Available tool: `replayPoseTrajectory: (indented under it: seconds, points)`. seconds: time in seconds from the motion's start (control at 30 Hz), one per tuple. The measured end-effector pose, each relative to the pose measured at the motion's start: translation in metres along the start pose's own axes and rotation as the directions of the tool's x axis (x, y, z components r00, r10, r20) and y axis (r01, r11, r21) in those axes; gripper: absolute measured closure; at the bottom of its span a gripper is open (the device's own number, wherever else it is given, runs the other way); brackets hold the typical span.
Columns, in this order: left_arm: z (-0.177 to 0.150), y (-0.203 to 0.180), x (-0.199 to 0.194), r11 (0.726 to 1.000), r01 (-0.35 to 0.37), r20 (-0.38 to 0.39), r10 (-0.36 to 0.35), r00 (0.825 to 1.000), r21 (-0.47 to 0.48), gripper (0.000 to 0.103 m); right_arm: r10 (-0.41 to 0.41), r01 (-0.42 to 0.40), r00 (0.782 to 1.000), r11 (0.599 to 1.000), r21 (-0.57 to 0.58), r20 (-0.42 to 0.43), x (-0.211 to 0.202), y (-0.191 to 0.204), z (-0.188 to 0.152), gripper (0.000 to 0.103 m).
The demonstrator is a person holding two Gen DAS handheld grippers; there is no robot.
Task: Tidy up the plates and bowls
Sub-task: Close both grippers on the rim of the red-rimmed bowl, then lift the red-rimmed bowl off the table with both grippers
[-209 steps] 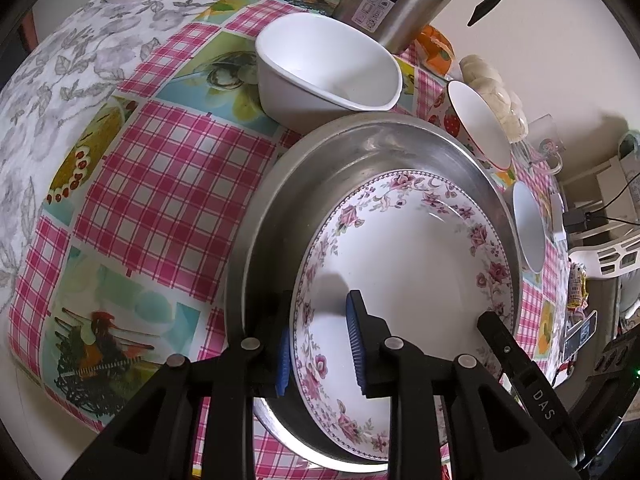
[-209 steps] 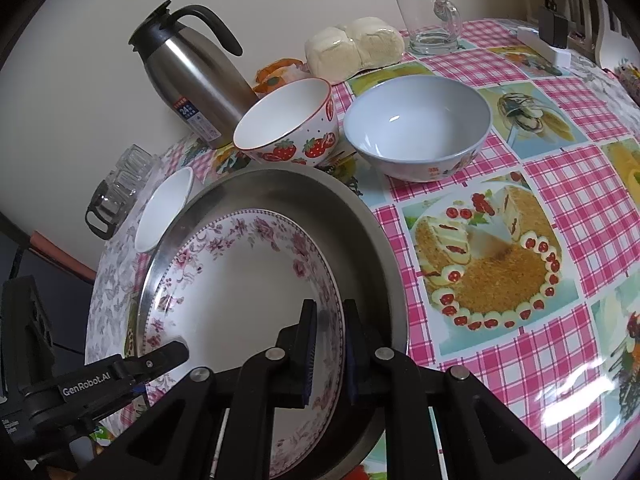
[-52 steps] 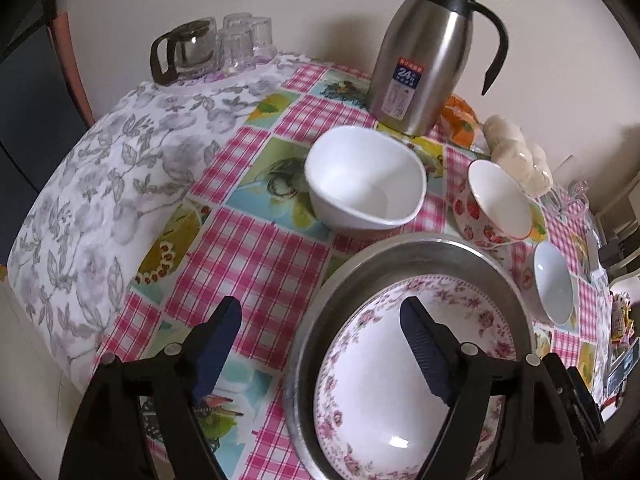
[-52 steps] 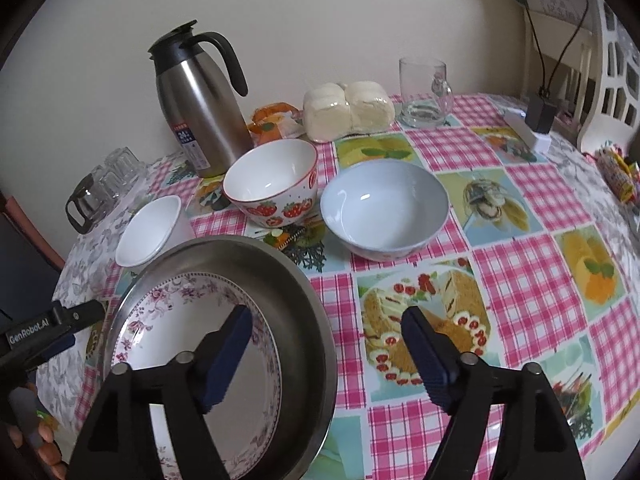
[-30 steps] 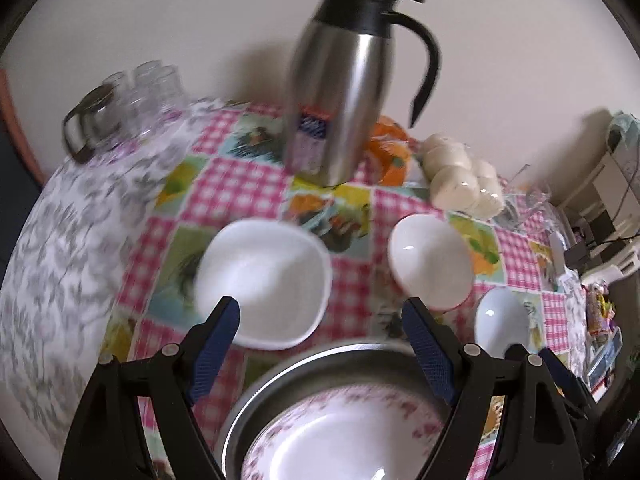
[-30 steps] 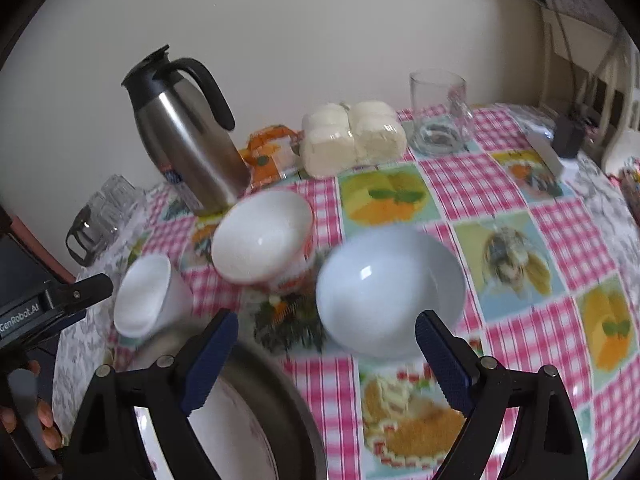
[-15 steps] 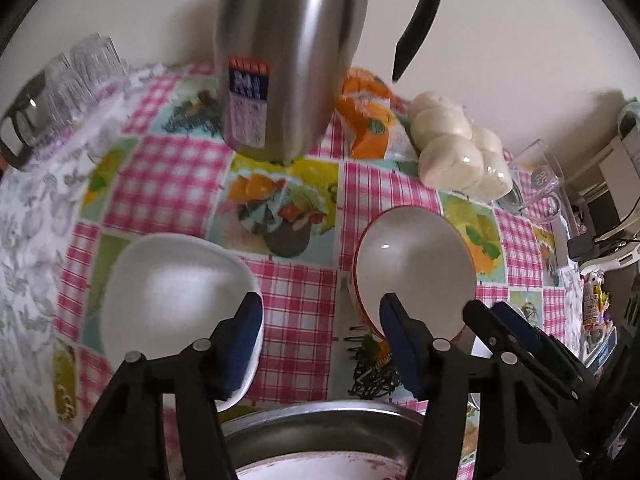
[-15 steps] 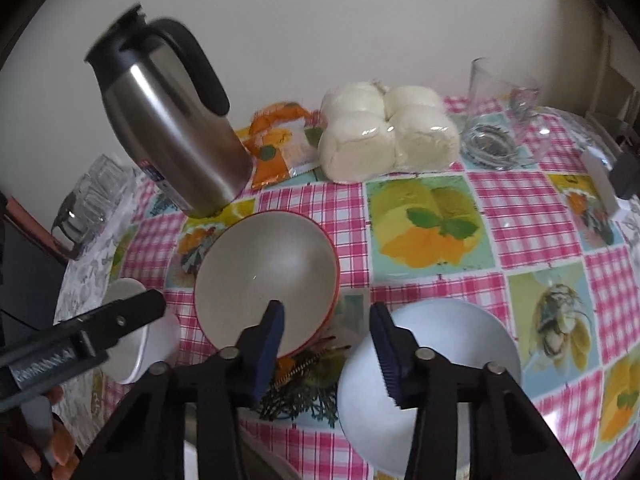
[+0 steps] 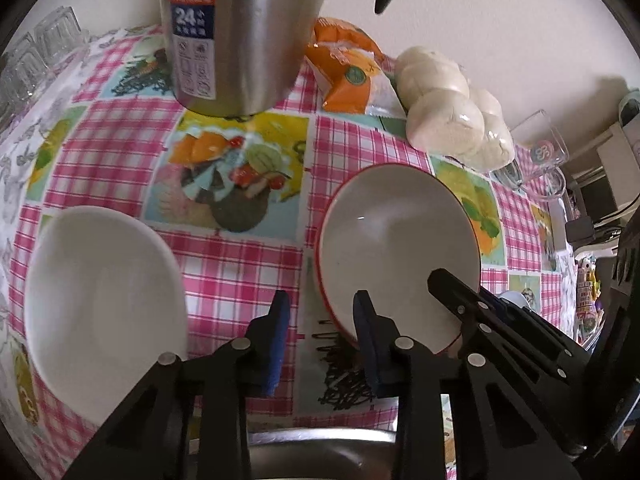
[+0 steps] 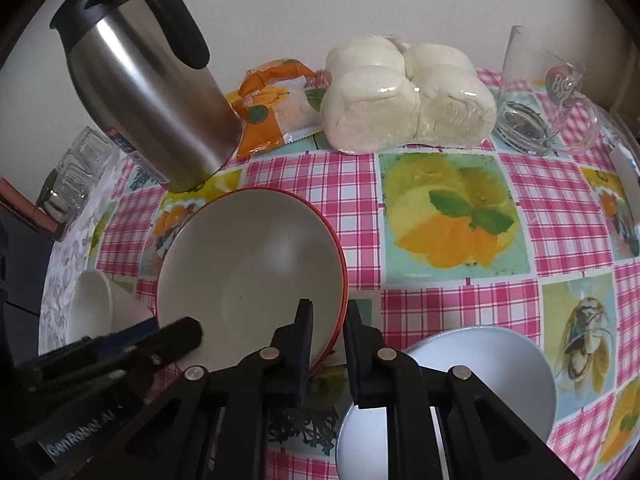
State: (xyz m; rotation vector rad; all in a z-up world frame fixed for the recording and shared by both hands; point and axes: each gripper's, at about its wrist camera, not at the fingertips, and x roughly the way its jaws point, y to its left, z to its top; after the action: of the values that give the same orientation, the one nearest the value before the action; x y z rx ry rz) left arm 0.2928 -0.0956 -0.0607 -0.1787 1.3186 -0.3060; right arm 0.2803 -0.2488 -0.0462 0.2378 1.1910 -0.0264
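Red-rimmed bowl, plain cream inside, sits upright.

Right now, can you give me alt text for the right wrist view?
The right gripper straddles the near rim of a red-rimmed bowl on a pink checked tablecloth. Behind stand a steel flask, wrapped buns and a glass mug; a pale blue bowl sits nearer, right.

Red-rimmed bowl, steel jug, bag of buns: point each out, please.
Red-rimmed bowl (image 10: 248, 276): right wrist view, inner wall.
Steel jug (image 10: 152, 96): right wrist view, middle of its body.
Bag of buns (image 10: 404, 96): right wrist view, front of the wrapping.
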Motion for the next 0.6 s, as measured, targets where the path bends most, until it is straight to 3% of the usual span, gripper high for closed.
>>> replayPoseTrajectory:
  seconds: [0.07, 0.17, 0.33, 0.6]
  points:
    - [0.000, -0.003, 0.003, 1.000, 0.007, -0.006, -0.007, 1.000, 0.008, 0.081, 0.001, -0.001, 1.000, 1.000, -0.001, -0.005, 0.003, 0.001, 0.000, 0.087]
    - [-0.001, -0.006, 0.003, 1.000, -0.015, 0.006, 0.015, 1.000, 0.015, 0.082, 0.009, -0.009, 1.000, 1.000, -0.003, 0.005, 0.001, 0.003, -0.002, 0.086]
    - [-0.005, -0.008, -0.009, 1.000, 0.015, 0.038, -0.016, 0.999, 0.019, 0.082, 0.016, -0.016, 0.999, 1.000, -0.002, 0.038, -0.011, 0.000, -0.009, 0.086]
    - [-0.015, -0.034, -0.058, 0.997, -0.002, 0.108, -0.007, 0.994, 0.080, 0.082, 0.009, -0.010, 0.992, 1.000, 0.008, 0.127, -0.067, 0.000, -0.013, 0.086]
